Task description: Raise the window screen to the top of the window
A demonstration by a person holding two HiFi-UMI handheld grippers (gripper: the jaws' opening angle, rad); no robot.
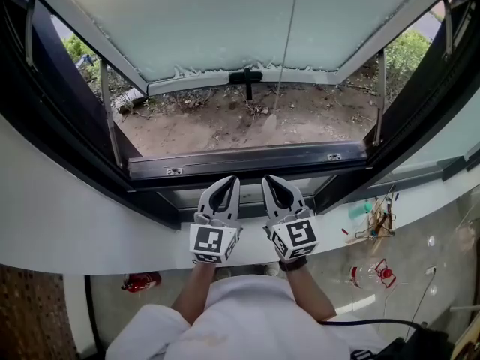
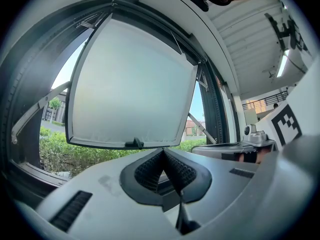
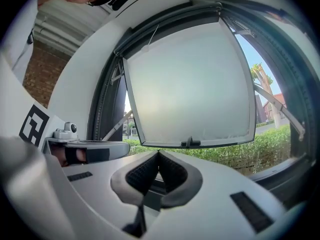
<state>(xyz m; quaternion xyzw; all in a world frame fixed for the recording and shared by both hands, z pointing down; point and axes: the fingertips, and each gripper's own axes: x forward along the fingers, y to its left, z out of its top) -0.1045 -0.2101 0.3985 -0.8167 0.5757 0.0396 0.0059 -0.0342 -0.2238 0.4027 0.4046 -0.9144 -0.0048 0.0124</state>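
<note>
Outside, bare soil and green hedges show through an open window whose pale sash [image 1: 240, 21] swings outward from the top, its dark handle [image 1: 246, 76] at 12 o'clock from the grippers. Below it the white sill [image 1: 67, 223] curves across the head view, with the dark bottom rail [image 1: 247, 161] of the frame just past both tools.

The left gripper [image 1: 232, 180] and right gripper [image 1: 267, 180] sit side by side at the sill, close together but apart from the rail. Each gripper view shows its ribbed pads pressed tip to tip with nothing between them, so both are clenched on empty air.

The window screen itself cannot be made out: no mesh shows across the opening in any view, and the ground and hedges look sharp through it. A thin cord [image 1: 287, 43] hangs down from 12 o'clock, ending short of the rail. From that I judge the screen may already be gathered at the top, with the task finished or nearly so. A fine mesh could escape these pictures, though, and the rail with its two small catches might be the screen's own bar, in which case the whole lift remains
</note>
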